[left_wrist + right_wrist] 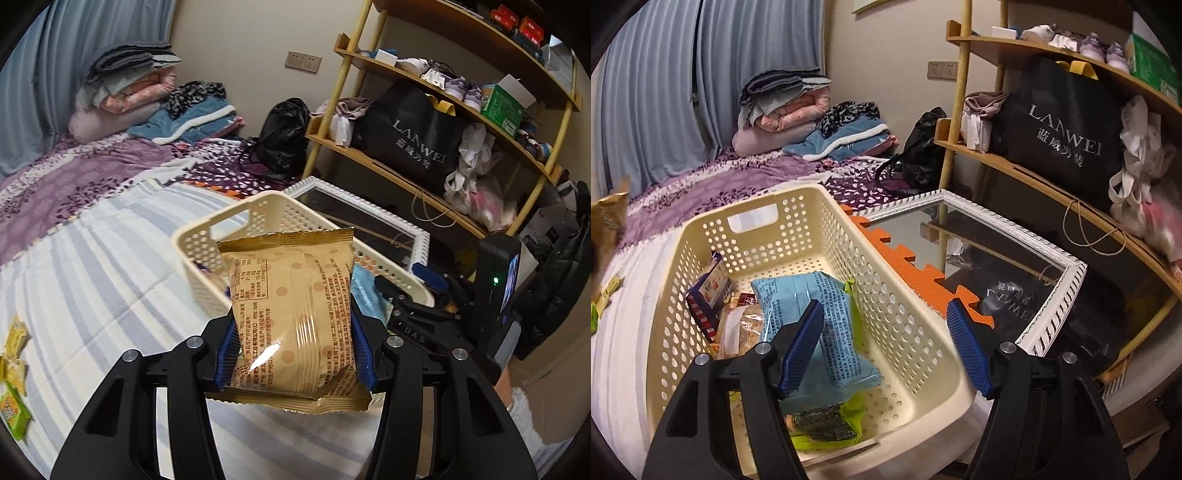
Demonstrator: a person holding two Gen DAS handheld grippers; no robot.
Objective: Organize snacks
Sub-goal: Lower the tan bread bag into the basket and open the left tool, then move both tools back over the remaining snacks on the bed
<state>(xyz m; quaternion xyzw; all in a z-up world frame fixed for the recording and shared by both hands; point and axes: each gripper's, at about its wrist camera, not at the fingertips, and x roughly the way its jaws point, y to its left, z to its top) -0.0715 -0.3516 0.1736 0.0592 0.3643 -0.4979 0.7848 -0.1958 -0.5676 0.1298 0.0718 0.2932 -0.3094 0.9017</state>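
Our left hand-held gripper (293,354) clamps the tan snack packet (291,314) just short of the cream basket (916,325). Our right hand-held gripper (886,347) hangs over that basket, jaws apart and gripping nothing, above the blue packet (812,317).

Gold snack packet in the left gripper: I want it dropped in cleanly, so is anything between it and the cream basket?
Nothing visible blocks it. The gold snack packet, clamped in the left gripper, hangs before the cream basket, whose top is open. The right gripper hovers there, empty.
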